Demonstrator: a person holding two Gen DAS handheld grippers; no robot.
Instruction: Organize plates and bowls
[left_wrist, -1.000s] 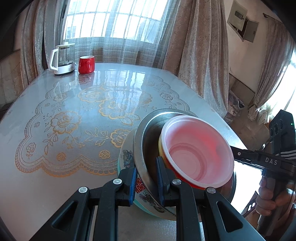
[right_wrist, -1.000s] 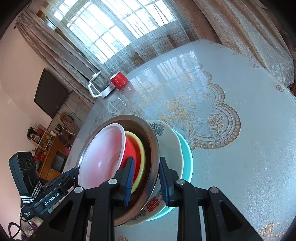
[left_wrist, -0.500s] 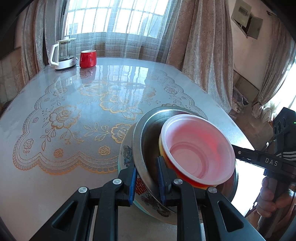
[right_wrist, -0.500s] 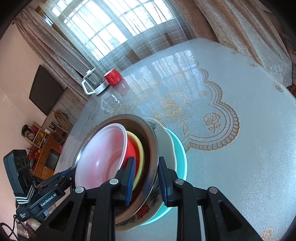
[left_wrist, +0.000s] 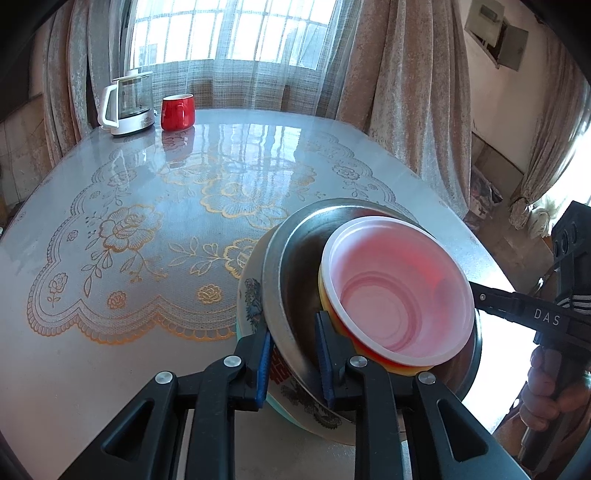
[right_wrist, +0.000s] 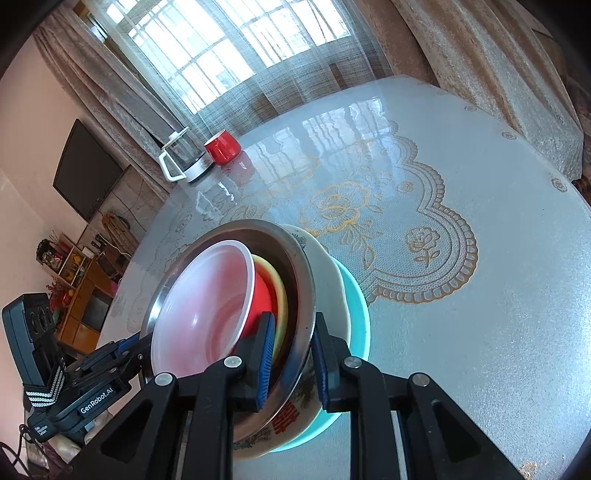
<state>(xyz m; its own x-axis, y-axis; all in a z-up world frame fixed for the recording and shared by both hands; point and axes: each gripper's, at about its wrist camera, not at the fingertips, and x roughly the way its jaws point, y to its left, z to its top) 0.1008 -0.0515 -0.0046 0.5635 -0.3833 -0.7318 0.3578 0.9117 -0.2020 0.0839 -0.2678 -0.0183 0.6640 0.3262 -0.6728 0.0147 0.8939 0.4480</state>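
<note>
A nested stack is held up over the near table edge: a translucent white bowl (left_wrist: 399, 291) sits in red and yellow bowls (right_wrist: 275, 295), inside a steel bowl (left_wrist: 291, 266), on a patterned white plate (right_wrist: 328, 280) and a teal plate (right_wrist: 358, 314). My left gripper (left_wrist: 293, 354) is shut on the steel bowl's rim from one side. My right gripper (right_wrist: 291, 350) is shut on the same rim from the opposite side; it also shows in the left wrist view (left_wrist: 517, 306).
The table (left_wrist: 147, 206) has a glossy cover with gold lace flowers. A glass kettle (left_wrist: 127, 105) and a red mug (left_wrist: 178, 111) stand at its far edge by the curtained window. A TV and shelves (right_wrist: 86, 173) are off to the left.
The stack, held by both grippers, has shifted slightly toward the far side of the table, with the kettle and mug looking a bit nearer. Both grips are unchanged.
</note>
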